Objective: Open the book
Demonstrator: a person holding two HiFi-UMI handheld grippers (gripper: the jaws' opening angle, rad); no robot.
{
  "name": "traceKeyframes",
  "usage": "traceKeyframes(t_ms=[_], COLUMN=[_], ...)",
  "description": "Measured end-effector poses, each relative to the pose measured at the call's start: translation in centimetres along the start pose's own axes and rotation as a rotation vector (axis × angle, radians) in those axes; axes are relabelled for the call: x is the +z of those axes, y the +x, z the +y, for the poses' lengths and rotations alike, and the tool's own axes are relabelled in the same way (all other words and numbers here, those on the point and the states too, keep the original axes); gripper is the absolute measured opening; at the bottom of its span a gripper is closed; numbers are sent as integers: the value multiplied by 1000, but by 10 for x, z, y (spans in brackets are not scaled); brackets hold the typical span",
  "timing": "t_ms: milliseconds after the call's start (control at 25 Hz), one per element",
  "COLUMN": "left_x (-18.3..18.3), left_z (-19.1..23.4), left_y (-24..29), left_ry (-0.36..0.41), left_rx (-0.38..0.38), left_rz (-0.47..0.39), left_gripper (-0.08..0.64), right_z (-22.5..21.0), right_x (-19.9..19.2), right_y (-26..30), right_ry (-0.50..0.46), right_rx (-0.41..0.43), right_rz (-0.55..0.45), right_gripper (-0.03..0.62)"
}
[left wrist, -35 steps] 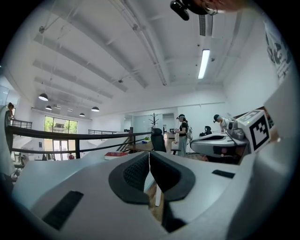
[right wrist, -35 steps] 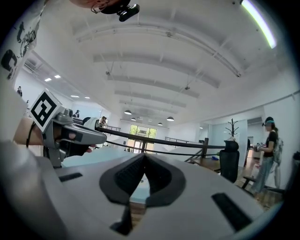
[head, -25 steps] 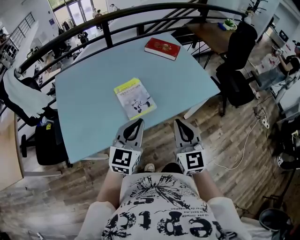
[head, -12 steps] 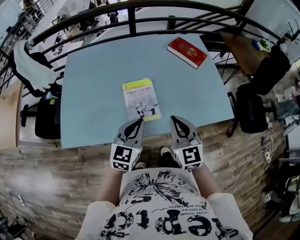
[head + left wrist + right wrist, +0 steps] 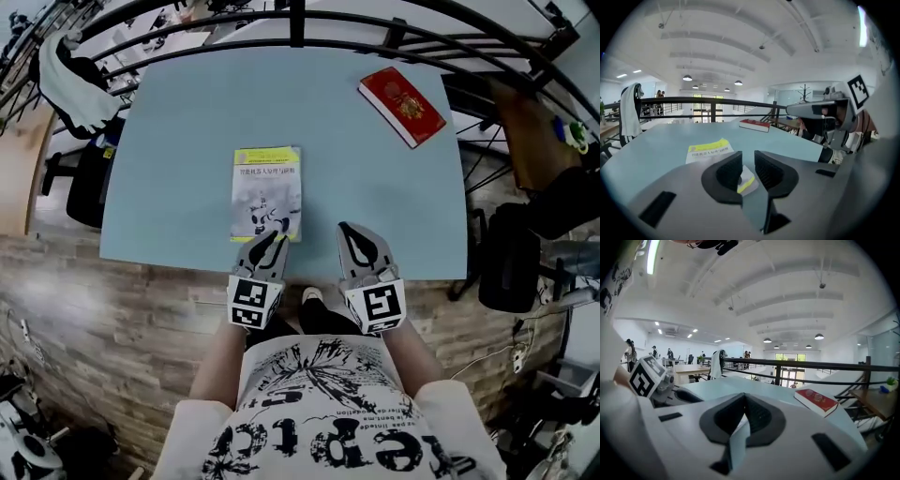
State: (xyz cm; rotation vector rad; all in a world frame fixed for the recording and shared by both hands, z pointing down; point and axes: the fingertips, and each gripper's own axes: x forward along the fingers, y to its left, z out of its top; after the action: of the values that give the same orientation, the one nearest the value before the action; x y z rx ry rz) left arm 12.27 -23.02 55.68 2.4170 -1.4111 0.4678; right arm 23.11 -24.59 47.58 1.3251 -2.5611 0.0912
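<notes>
Head view: blue table (image 5: 187, 141), railing (image 5: 296, 21); left jaws just parted, empty; right jaws shut.

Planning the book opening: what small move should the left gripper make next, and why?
Probably ease the left gripper forward and down onto the cover's near edge. The yellow book lies closed on the table, the tips are at its near edge, and the jaws have just been opening: slightly apart, the book's corner showing through the gap, nothing pinched.
</notes>
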Motion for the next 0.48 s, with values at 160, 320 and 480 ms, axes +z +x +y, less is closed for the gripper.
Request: traceKeyframes(t_ms=[160, 320, 480], left_x=[-30, -60, -74], left_z=[-11, -13, -5], left_y=[39, 64, 78], left_ry=[9, 42, 40], left_rx=[12, 52, 90], left_rz=[97, 194, 240], left_gripper=[146, 167, 167], right_z=[-22, -35, -41], right_x=[-17, -32, -38], right_y=[11, 19, 28], right_ry=[10, 32, 45], right_rx=[38, 71, 97], right_rz=[22, 57, 71], right_gripper=[11, 11, 11])
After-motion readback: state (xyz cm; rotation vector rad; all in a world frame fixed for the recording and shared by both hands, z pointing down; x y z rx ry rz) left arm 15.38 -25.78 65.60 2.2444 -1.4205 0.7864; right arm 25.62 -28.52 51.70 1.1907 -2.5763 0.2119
